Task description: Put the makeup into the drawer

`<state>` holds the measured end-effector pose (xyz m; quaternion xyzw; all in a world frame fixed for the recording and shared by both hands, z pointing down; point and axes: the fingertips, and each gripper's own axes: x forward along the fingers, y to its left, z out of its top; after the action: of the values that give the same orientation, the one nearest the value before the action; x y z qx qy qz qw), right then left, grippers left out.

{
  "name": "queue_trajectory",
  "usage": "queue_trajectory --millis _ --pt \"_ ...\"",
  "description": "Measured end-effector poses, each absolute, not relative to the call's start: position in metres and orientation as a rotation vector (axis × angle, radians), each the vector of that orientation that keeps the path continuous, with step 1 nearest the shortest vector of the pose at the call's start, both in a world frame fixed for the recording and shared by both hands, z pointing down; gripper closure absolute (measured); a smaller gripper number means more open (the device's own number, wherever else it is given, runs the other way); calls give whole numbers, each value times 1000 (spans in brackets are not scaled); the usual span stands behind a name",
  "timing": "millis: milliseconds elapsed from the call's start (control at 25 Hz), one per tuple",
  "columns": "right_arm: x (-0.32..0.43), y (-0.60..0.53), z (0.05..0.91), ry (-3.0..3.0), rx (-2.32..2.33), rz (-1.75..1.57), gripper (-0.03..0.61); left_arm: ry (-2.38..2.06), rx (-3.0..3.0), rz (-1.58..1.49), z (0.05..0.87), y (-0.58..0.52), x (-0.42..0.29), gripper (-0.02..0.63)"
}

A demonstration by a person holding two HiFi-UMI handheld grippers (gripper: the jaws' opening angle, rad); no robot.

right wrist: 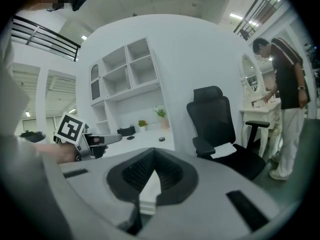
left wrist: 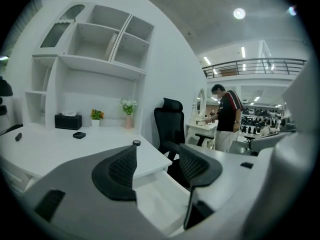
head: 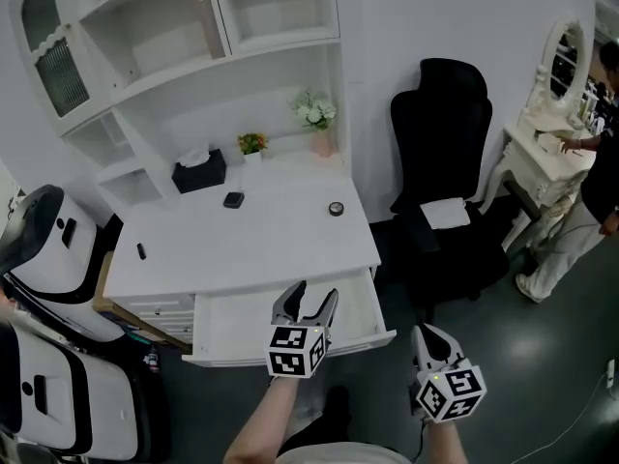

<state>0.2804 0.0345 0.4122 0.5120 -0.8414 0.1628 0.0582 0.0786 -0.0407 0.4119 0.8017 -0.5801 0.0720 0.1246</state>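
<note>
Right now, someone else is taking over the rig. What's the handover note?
Left gripper: open, empty, over the open drawer.
Right gripper: shut, nothing in it, just right of the drawer's front corner, over the floor.
Things: small round item and small black case lie apart on the desk top; a small dark piece lies near its left edge.
Done: drawer is pulled out; no makeup shows in the visible part.
Left: pick each item off the desk top and set it in the drawer.
</note>
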Motion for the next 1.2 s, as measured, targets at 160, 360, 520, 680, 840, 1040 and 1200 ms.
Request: queue_trajectory --millis 160,360,520,680,840,1040,1200 --pt "272 0 411 -2527 1568 497 575 -1673 2343 219 412 -79 68 350" --pt "260 -30 410 -2511 1580 493 576 -1656 2354 220 412 -117 57 345" --pt "256 -46 413 -2497 1586 508 575 -1643 2352 234 418 -137 53 345" --pt "256 -59 418 -2496 1583 529 575 -1646 2349 235 420 -155 52 344" --pt "262 -76 420 -2497 1588 542 575 -1638 2349 239 421 -174 58 344" --pt "264 -107 423 -2521 1561 563 575 -1637 2335 260 424 -201 60 332" --pt "271 -134 428 -2533 1523 577 575 -1655 2318 280 430 -225 66 325"
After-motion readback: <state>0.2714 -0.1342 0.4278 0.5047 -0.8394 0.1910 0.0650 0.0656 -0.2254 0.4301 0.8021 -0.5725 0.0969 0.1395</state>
